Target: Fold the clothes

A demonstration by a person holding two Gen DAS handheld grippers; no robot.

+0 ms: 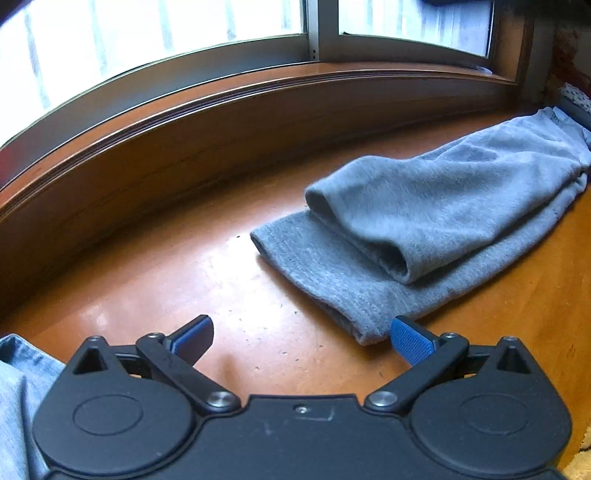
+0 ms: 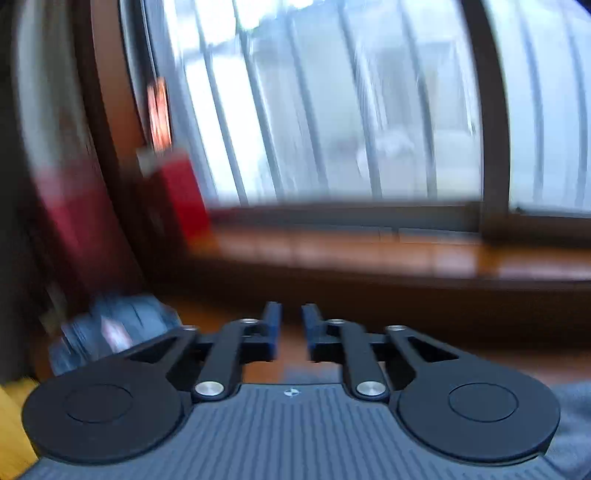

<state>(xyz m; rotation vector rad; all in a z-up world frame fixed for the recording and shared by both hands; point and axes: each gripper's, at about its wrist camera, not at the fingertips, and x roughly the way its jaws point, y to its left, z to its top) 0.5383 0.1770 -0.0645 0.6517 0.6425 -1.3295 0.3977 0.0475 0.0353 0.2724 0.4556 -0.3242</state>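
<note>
A glossy orange-brown wooden surface (image 1: 229, 266) runs up to a stepped wooden window sill (image 1: 207, 110), with a bright window (image 1: 147, 33) behind it.

In the left wrist view, the left tongs (image 1: 303, 334) stand wide apart with nothing between them, hovering low over the bare wood. Their blue pads (image 1: 410, 341) are plainly visible; the right-hand pad sits just beside, perhaps touching, the nearest corner of a folded grey garment (image 1: 424, 229). That garment lies ahead and to the right of the tongs, flat on the surface, with an upper layer doubled back over a stitched hem and its far end reaching toward the right edge of the view. A patch of pale blue denim-like cloth (image 1: 18, 387) shows at the lower left, beside the tongs' body.

In the right wrist view, everything beyond the tool is heavily motion-blurred. The right tongs (image 2: 291, 325) are nearly together, a narrow gap left between the pads, holding nothing. Ahead of them are the sill and window bars. To the left stands a red object (image 2: 181, 192), too smeared to identify, and nearer on the left a dark blurred bundle (image 2: 110, 328). A grey cloth edge (image 2: 572, 424) shows at the lower right; a yellow patch (image 2: 14, 424) at the lower left.
</note>
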